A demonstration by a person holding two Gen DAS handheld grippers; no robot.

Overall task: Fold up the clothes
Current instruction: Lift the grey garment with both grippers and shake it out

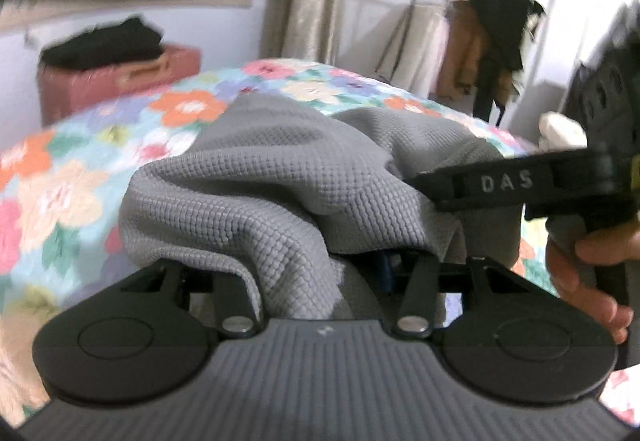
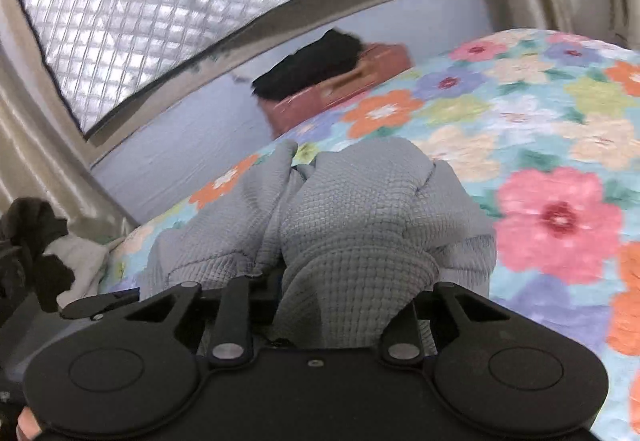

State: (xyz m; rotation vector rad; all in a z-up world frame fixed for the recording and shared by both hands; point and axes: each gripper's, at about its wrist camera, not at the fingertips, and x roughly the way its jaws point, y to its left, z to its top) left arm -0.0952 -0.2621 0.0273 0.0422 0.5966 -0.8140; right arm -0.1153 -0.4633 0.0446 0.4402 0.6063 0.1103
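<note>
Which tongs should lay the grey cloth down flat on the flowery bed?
Probably the right tongs: the grey cloth bunches there, with open flowery bedspread just ahead. The left tongs face cloth and the other tool.

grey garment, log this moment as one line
stage: mid-fold | grey waffle garment: bunched over both tongs, above floral bedspread | left tongs: fabric-covered | right tongs: on fabric

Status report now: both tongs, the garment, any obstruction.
Left tongs and right tongs: tips buried in cloth, grip unconfirmed. Grey waffle garment bunched over floral bedspread. Nothing blocking.
</note>
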